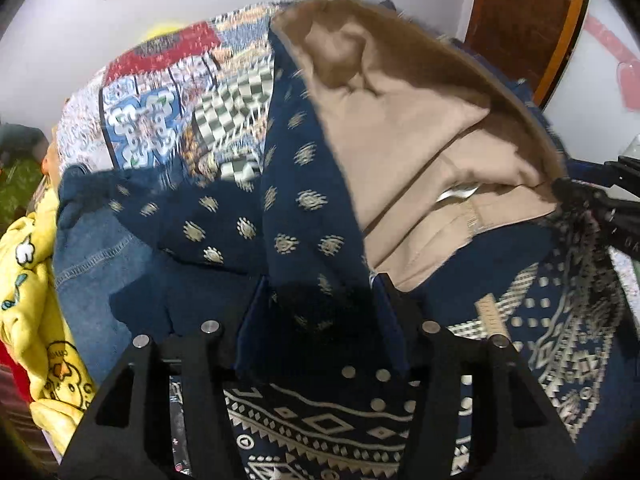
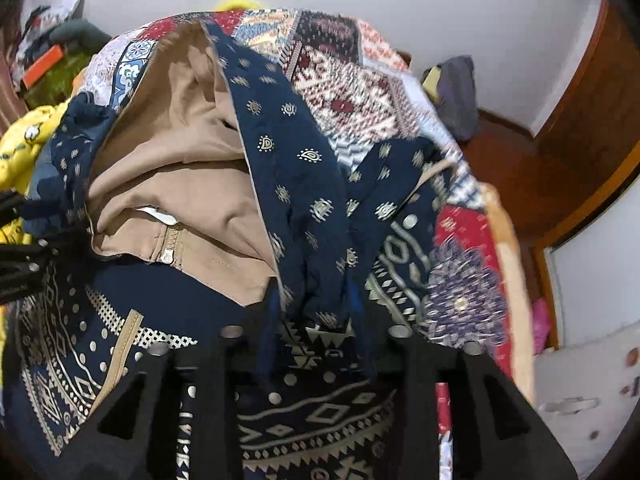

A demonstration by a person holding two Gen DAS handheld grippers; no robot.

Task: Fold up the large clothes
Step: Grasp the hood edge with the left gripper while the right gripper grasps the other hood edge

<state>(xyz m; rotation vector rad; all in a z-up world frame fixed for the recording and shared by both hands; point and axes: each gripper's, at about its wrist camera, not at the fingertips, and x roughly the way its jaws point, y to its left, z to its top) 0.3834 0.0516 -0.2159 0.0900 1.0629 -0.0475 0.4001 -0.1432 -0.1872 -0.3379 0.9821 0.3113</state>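
Observation:
A large navy garment [image 1: 304, 208] with small cream motifs and a tan lining [image 1: 412, 128] is lifted over the bed. My left gripper [image 1: 320, 296] is shut on a fold of its navy cloth. My right gripper [image 2: 316, 308] is shut on another fold of the same garment [image 2: 296, 152]; the tan lining [image 2: 172, 160] with a zipper shows to its left. The garment's patterned hem [image 1: 320, 424] lies under both grippers. The right gripper's body [image 1: 600, 208] shows at the left wrist view's right edge, and the left gripper's body [image 2: 16, 256] at the right wrist view's left edge.
A patchwork quilt [image 1: 168, 96] covers the bed and shows in the right wrist view too [image 2: 352, 88]. Denim cloth [image 1: 96, 264] and a yellow duck-print blanket [image 1: 36, 304] lie at left. A wooden door [image 1: 520, 16] and white wall stand behind. Wooden furniture [image 2: 560, 152] is at right.

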